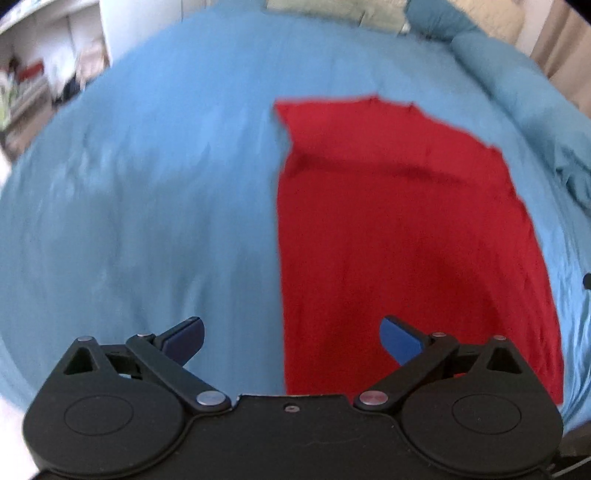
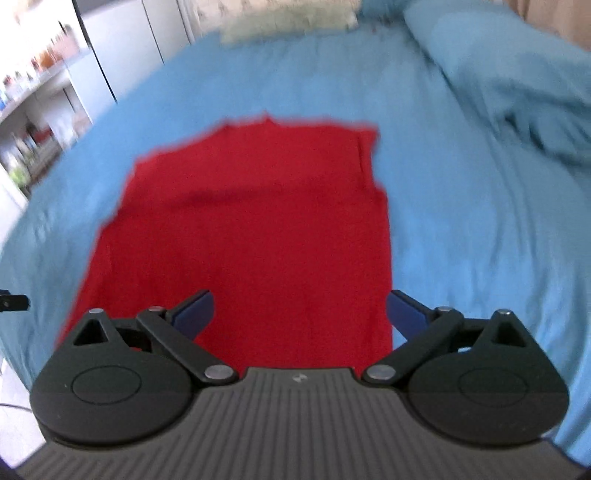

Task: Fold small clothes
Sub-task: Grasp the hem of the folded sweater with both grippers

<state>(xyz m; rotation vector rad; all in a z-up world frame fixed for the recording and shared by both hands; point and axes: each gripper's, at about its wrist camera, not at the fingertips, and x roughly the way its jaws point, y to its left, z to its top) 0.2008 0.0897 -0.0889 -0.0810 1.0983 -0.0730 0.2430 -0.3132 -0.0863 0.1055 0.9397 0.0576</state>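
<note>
While both the left tool (image 1: 291, 338) and the right tool (image 2: 299, 312) are held apart and empty, the red cloth garment (image 1: 399, 236) lies flat on the blue-sheeted bed (image 1: 166, 184) ahead of and below them; a fold stage seems finished, and a fresh edge must be gripped next.

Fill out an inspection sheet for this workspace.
Surface: bed with a blue sheet, lightly wrinkled.
Job's things: red garment lying flat on the sheet, sides apparently folded in.
Clutter: pillows and a pale cloth at the far end.
Grippers: left gripper and right gripper both open, empty, above the garment.
Cables: nothing seen.
Surroundings: shelves to the left, blurred.
</note>
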